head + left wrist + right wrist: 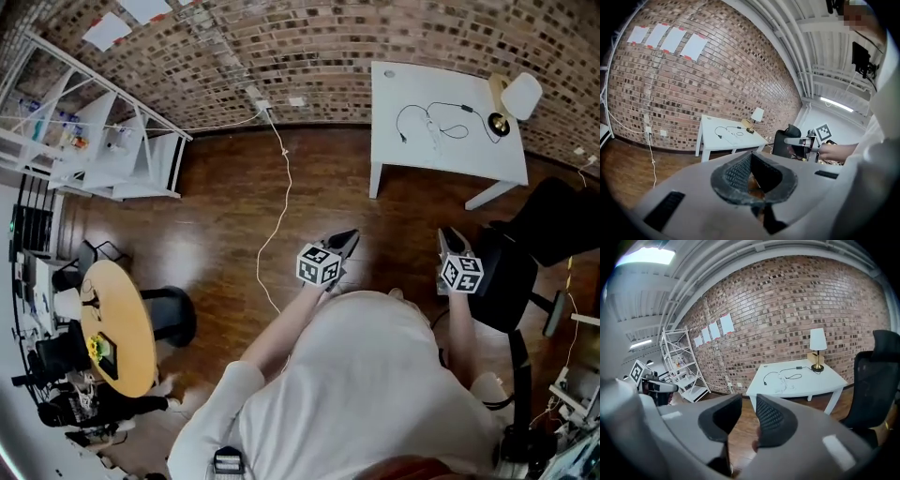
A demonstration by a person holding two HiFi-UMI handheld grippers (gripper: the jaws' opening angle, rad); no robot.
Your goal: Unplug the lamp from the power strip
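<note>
A white table [469, 159] stands against the brick wall, well ahead of both grippers. At its far right corner is a lamp [514, 98] with a white shade and a brass foot. Its black cord [441, 117] loops across the tabletop towards a small white strip [433, 134]; I cannot make out the plug. My left gripper [345, 242] is held over the wooden floor, jaws shut and empty. My right gripper [452, 239] is beside it, open, with nothing between its pads. The right gripper view shows the lamp [817, 341] and cord [780, 373] far beyond the jaws.
A black office chair [544, 225] stands right of my right gripper, near the table. A white cable [281, 187] runs from a wall socket across the floor. A white shelf rack [103, 141] is at the left, and a round yellow table [122, 328] at the lower left.
</note>
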